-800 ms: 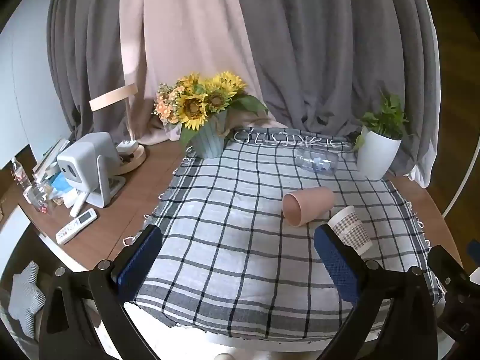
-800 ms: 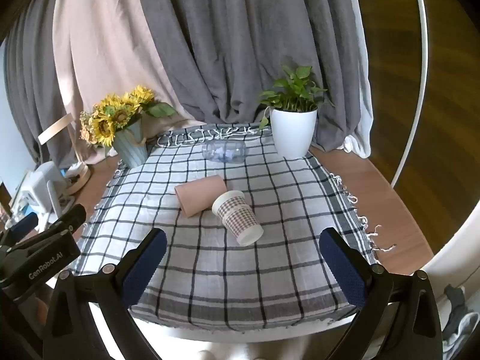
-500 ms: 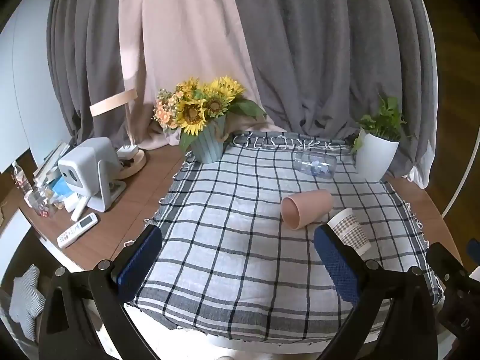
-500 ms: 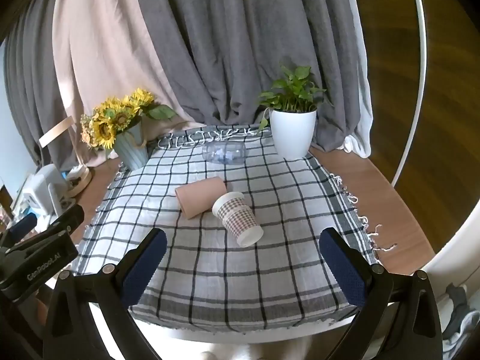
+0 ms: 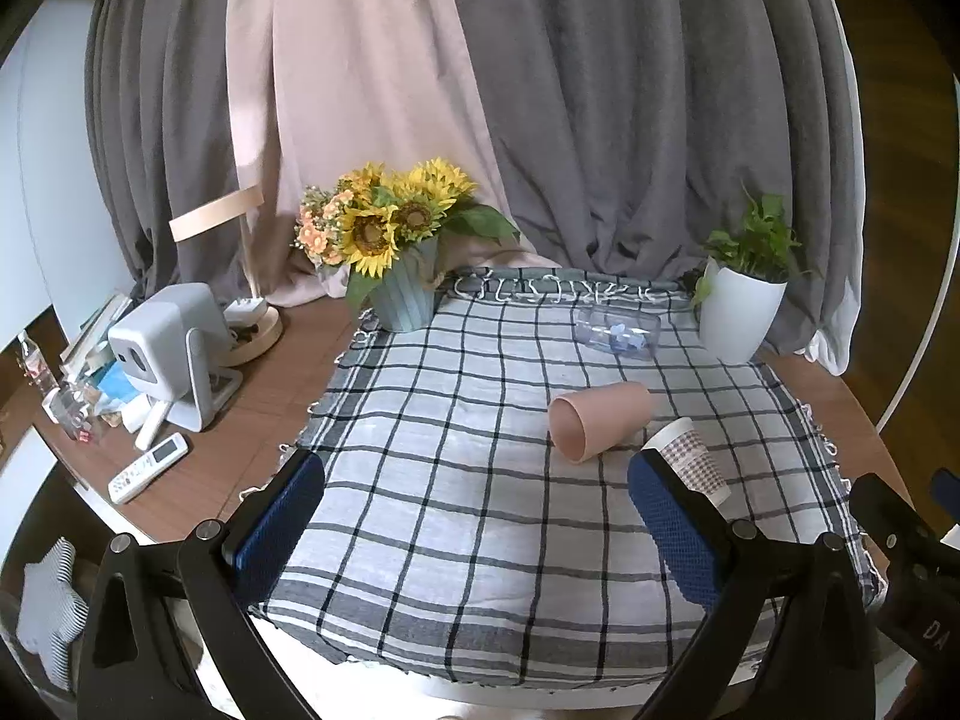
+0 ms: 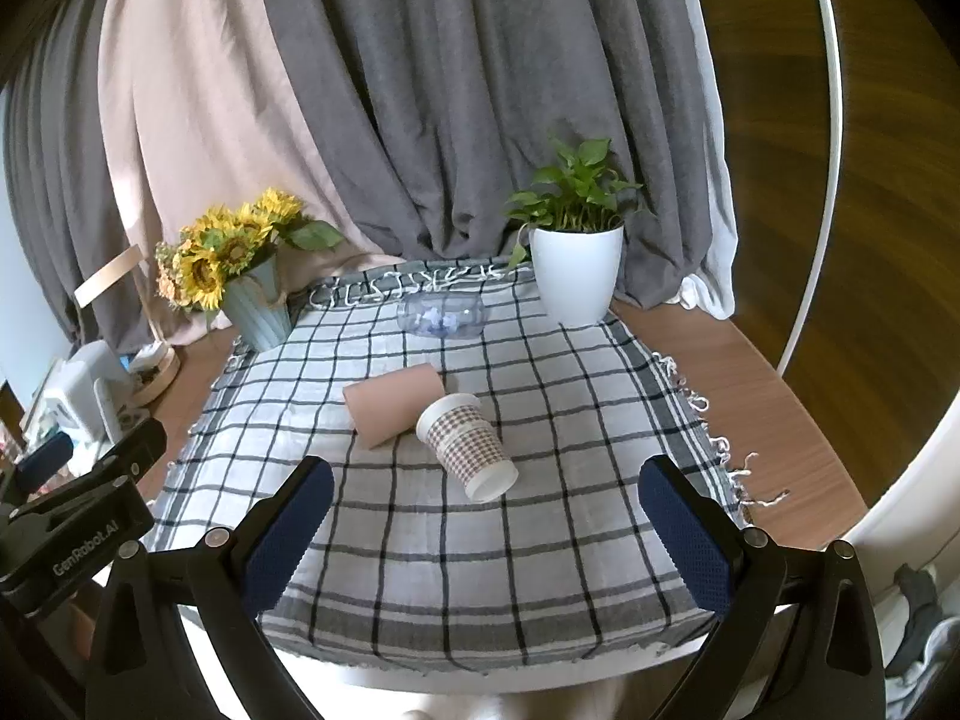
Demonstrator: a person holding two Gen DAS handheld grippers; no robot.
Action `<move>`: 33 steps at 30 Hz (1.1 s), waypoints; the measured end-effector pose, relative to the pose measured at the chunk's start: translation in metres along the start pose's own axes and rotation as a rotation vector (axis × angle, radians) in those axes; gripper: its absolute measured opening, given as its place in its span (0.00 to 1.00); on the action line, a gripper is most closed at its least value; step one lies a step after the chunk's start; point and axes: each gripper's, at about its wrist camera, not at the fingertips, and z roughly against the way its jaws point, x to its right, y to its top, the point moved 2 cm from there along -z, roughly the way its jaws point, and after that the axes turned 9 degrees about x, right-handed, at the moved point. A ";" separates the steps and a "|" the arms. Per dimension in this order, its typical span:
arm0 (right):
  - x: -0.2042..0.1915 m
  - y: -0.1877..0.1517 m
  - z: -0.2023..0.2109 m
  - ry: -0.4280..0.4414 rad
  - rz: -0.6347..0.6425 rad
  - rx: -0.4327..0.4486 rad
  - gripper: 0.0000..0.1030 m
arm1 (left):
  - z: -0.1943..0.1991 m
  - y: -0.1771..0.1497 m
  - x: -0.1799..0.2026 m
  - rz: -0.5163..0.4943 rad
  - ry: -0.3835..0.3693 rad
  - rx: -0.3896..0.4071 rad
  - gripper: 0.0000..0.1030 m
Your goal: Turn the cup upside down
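Pink cup (image 6: 393, 405) and patterned paper cup (image 6: 468, 447) lie on their sides, touching, mid-table at 12 o'clock from the right tongs (image 6: 489, 531). Nothing has shifted; both tongs, left tongs (image 5: 474, 531) included, stay wide open and empty, so flipping hasn't begun.

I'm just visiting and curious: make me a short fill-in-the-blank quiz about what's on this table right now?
1. Both cups, the pink cup and the patterned paper cup, lie on their ____.
2. The sunflowers stand in a pale ____ vase.
3. The white pot holds a ____ plant.
4. The right gripper and left gripper are both ____ and hold nothing.

Missing words: sides; blue; green; open
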 end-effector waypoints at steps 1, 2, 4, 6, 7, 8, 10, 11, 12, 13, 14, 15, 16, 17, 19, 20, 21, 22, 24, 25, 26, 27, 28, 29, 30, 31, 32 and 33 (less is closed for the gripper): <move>0.001 0.000 0.000 0.001 -0.002 0.001 0.99 | 0.000 0.000 0.001 0.000 -0.001 0.000 1.00; 0.000 0.000 0.000 0.000 -0.003 0.000 0.99 | 0.000 0.001 0.001 -0.001 0.001 0.002 1.00; 0.000 0.002 0.000 -0.002 -0.002 0.000 0.99 | 0.000 0.002 0.001 -0.002 0.002 0.003 1.00; 0.000 0.003 0.000 -0.004 -0.004 0.000 0.99 | 0.000 0.003 0.001 -0.004 0.003 0.005 1.00; 0.000 0.003 0.000 -0.001 -0.004 -0.001 0.99 | -0.001 0.003 0.002 -0.006 0.003 0.007 1.00; 0.000 0.003 0.000 -0.001 -0.003 -0.001 0.99 | -0.001 0.003 0.001 -0.004 0.002 0.005 1.00; 0.001 0.003 0.000 -0.001 -0.003 -0.001 0.99 | -0.001 0.003 0.000 -0.002 0.002 0.004 1.00; 0.001 0.003 0.000 -0.001 -0.004 -0.001 0.99 | 0.000 0.003 0.001 -0.002 0.002 0.004 1.00; 0.001 0.003 0.000 0.000 -0.003 -0.002 0.99 | 0.000 0.002 0.001 -0.002 0.002 0.004 1.00; 0.001 0.002 0.000 0.001 -0.003 -0.001 0.99 | 0.000 0.002 0.001 -0.002 0.002 0.004 1.00; 0.001 0.002 0.000 0.000 -0.004 0.001 0.99 | 0.000 0.002 0.001 -0.003 0.002 0.005 1.00; 0.001 0.002 0.000 -0.001 -0.003 0.000 0.99 | 0.000 0.001 0.001 -0.003 0.002 0.006 1.00; 0.001 0.002 0.000 0.001 -0.003 0.000 0.99 | 0.000 0.002 0.001 -0.003 0.002 0.006 1.00; 0.001 0.002 0.000 0.002 -0.003 0.000 0.99 | 0.000 0.001 0.001 -0.003 0.002 0.005 1.00; 0.001 0.002 0.000 0.001 -0.002 0.000 0.99 | 0.000 0.002 0.002 -0.005 0.002 0.005 1.00; 0.001 0.001 0.000 0.002 -0.004 0.000 0.99 | 0.001 0.001 0.001 -0.002 0.002 0.007 1.00; 0.001 0.001 0.000 0.002 -0.004 0.001 0.99 | 0.000 0.001 0.001 -0.002 0.002 0.006 1.00; 0.001 0.001 0.000 0.000 -0.004 0.001 0.99 | 0.000 0.001 0.001 -0.002 0.002 0.005 1.00; 0.002 0.002 0.000 0.002 -0.005 0.001 0.99 | 0.001 0.001 0.002 -0.002 0.001 0.006 1.00; 0.001 0.002 0.000 0.000 -0.006 0.001 0.99 | 0.001 0.001 0.002 -0.002 0.001 0.005 1.00; 0.002 0.002 0.000 0.001 -0.005 0.001 0.99 | 0.001 0.001 0.002 -0.003 0.002 0.006 1.00; 0.002 0.002 0.000 0.002 -0.005 0.001 0.99 | 0.001 0.001 0.002 -0.003 0.001 0.006 1.00; 0.002 0.002 0.000 0.002 -0.006 0.001 0.99 | 0.001 0.001 0.003 -0.003 0.001 0.007 1.00; 0.002 0.002 0.000 0.001 -0.006 0.001 0.99 | 0.001 0.001 0.003 -0.003 0.003 0.007 1.00; 0.002 0.002 0.000 0.003 -0.006 0.000 0.99 | 0.002 0.001 0.004 -0.004 0.003 0.007 1.00; 0.003 0.002 0.000 0.004 -0.007 0.001 0.99 | 0.001 0.001 0.003 -0.003 0.002 0.007 1.00; 0.003 0.002 0.000 0.003 -0.007 0.002 0.99 | 0.001 0.001 0.003 -0.003 0.002 0.007 1.00; 0.002 0.002 0.000 0.001 -0.008 0.001 0.99 | 0.001 0.001 0.003 -0.004 0.002 0.007 1.00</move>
